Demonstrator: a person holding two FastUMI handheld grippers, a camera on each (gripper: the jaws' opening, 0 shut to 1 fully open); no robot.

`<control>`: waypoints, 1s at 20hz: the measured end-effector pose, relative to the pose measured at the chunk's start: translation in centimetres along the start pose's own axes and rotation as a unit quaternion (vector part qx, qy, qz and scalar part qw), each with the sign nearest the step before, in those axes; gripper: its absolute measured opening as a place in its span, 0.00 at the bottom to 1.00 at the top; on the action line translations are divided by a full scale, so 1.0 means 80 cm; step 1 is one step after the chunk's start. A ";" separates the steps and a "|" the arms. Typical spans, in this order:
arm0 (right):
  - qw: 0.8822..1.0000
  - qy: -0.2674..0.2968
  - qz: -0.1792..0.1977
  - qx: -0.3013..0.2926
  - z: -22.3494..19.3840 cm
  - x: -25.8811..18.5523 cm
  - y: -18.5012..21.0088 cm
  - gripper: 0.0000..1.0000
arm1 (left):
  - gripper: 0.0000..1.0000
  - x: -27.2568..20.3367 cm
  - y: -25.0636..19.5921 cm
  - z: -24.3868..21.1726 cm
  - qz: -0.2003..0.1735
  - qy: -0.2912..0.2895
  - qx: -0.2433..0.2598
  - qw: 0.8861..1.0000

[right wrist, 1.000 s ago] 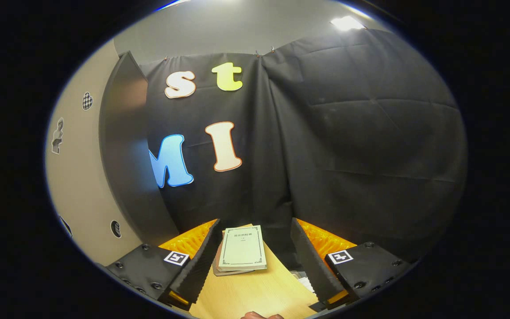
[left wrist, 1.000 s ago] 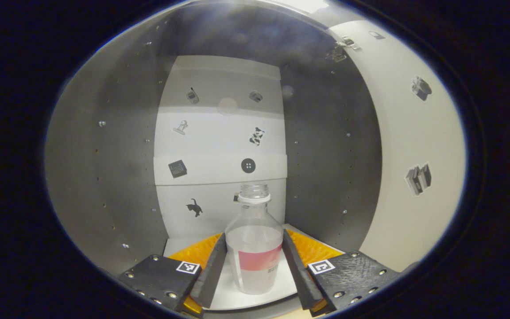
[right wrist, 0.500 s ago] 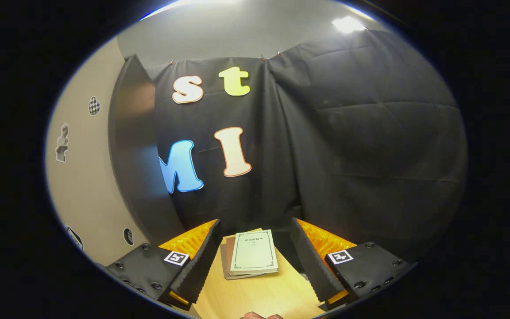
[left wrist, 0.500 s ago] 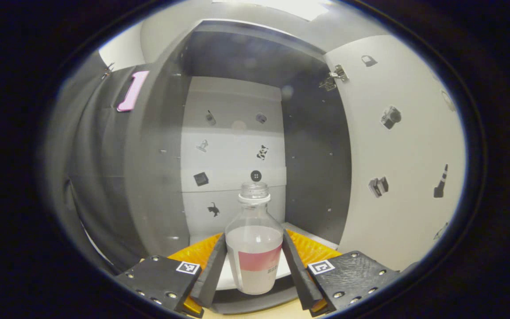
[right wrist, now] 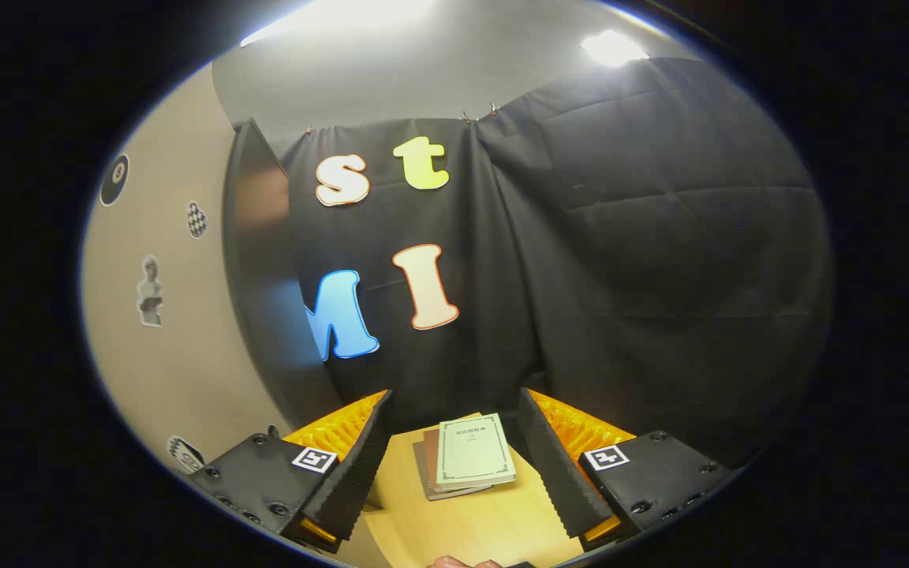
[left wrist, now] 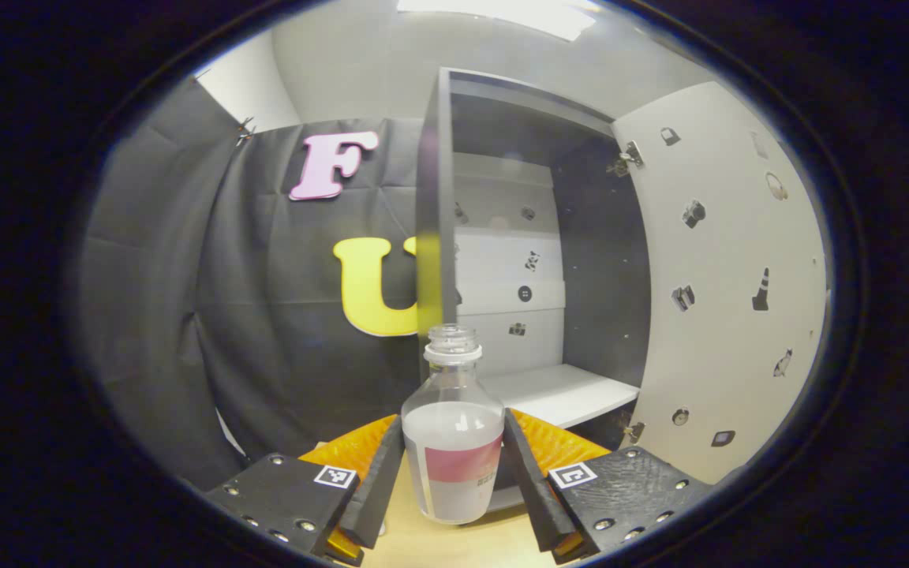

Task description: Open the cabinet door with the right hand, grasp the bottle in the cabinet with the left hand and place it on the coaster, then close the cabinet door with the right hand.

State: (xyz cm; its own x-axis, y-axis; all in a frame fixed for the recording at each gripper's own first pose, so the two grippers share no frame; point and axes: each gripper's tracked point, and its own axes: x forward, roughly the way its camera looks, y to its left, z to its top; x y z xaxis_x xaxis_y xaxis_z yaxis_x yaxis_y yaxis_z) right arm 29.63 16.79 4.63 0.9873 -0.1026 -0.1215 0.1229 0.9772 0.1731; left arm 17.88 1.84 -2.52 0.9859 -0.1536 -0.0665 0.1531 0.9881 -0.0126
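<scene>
At the bottom centre of the left gripper view, the left gripper (left wrist: pixel 453 465) was clenched on the bottle (left wrist: pixel 453 442), both fingers pressed against its sides, the bottle upright and apparently raised above the table (left wrist: pixel 454 544). Behind it, right of centre, stood the cabinet (left wrist: pixel 533 260), its door (left wrist: pixel 731 276) swung open. In the right gripper view, the right gripper (right wrist: pixel 454 457) was released and held nothing; beyond it books (right wrist: pixel 470 465) lay on the table.
</scene>
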 end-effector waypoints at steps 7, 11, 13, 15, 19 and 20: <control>1.000 0.011 0.018 -0.014 0.005 -0.043 0.030 0.98 | 0.72 -0.057 0.056 -0.076 0.029 -0.001 -0.024 0.999; 0.999 0.017 0.024 -0.027 0.013 -0.062 0.041 0.98 | 0.72 -0.067 0.072 -0.138 0.035 0.000 -0.034 0.999; 0.999 0.017 0.017 -0.031 0.015 -0.065 0.035 0.98 | 0.72 -0.068 0.072 -0.172 0.040 0.005 -0.030 0.999; 1.000 0.020 0.004 -0.021 0.012 -0.068 0.023 0.98 | 0.72 -0.066 0.068 -0.210 0.042 0.017 -0.014 0.999; 1.000 0.001 -0.023 -0.005 0.013 -0.072 0.000 0.98 | 0.74 -0.075 0.064 -0.282 0.056 0.030 -0.021 0.998; 0.999 -0.003 -0.037 -0.001 0.012 -0.071 -0.011 0.98 | 0.74 -0.077 0.066 -0.306 0.065 0.035 -0.035 0.997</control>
State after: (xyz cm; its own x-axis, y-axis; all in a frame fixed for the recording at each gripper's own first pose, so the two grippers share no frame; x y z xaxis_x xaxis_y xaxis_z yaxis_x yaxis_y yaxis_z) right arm 24.02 16.36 6.15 0.9763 -0.1748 -0.1274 0.1944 0.9674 0.1621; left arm 10.95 7.98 -26.59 0.9895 -0.0271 -0.1419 0.0176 0.9975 -0.0679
